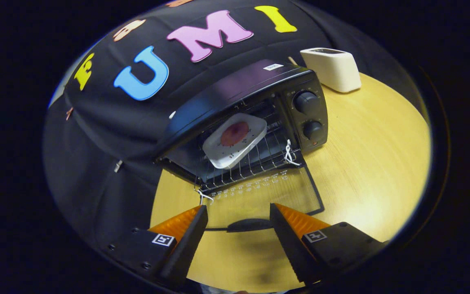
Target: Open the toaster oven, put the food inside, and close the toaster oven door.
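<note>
A black toaster oven [235, 98] stands on the round wooden table [373, 163] with its glass door [267, 194] folded down flat toward me. On the wire rack [259, 159] inside rests a white square plate [235, 141] carrying a round reddish piece of food [234, 133]. My gripper [239, 214] is open, its fingers spread on either side of the door's dark handle [249, 224], which lies between and just below the tips. Nothing is held.
A white pop-up toaster [333, 69] stands behind the oven to its right. Two knobs [306, 102] sit on the oven's right panel. White string loops [289, 153] hang at the rack's front corners. Bare table spreads to the right.
</note>
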`<state>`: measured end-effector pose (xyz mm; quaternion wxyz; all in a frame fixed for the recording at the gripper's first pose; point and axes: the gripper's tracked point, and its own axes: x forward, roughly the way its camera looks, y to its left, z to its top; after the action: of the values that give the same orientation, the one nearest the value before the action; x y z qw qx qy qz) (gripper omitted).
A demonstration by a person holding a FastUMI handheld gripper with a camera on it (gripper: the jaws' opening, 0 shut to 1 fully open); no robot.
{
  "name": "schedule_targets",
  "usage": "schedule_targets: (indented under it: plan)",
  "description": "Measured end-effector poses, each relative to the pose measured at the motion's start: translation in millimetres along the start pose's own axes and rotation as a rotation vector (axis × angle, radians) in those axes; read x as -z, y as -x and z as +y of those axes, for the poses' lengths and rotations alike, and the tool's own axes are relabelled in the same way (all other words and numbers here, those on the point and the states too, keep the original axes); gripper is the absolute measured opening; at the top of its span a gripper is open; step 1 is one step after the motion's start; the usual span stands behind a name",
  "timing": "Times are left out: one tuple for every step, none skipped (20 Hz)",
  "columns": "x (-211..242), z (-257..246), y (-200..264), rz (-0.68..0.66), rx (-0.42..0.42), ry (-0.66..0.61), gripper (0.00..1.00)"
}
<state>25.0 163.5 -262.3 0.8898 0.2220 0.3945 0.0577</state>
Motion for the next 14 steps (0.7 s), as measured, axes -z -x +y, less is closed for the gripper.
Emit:
schedule_targets:
  plan:
    - [7.8,-5.5,2.8,0.005,0.021,0.057,0.99]
    - [17.1,-10.8,3.8,0.02,0.037,0.112,0.99]
    - [26.6,-14.6,5.0,0.034,0.052,0.164,0.99]
    - [34.6,-20.6,6.1,0.044,0.078,0.214,0.99]
    - [39.7,-27.2,6.1,0.048,0.11,0.262,0.99]
    - [43.6,-34.9,4.8,0.047,0.146,0.306,0.99]
    - [47.1,-39.7,2.7,0.045,0.174,0.344,0.99]
    - [51.5,-41.5,-0.1,0.044,0.193,0.372,0.99]
    - [57.5,-42.8,-4.9,0.055,0.206,0.391,0.99]
    - [64.3,-44.8,-9.9,0.074,0.217,0.402,0.99]
    - [70.6,-46.8,-15.0,0.089,0.227,0.404,0.99]
    - [73.5,-48.9,-19.6,0.091,0.239,0.403,0.99]
    - [75.0,-48.9,-23.6,0.084,0.25,0.404,0.99]
    - [77.7,-49.7,-29.0,0.082,0.259,0.411,0.99]
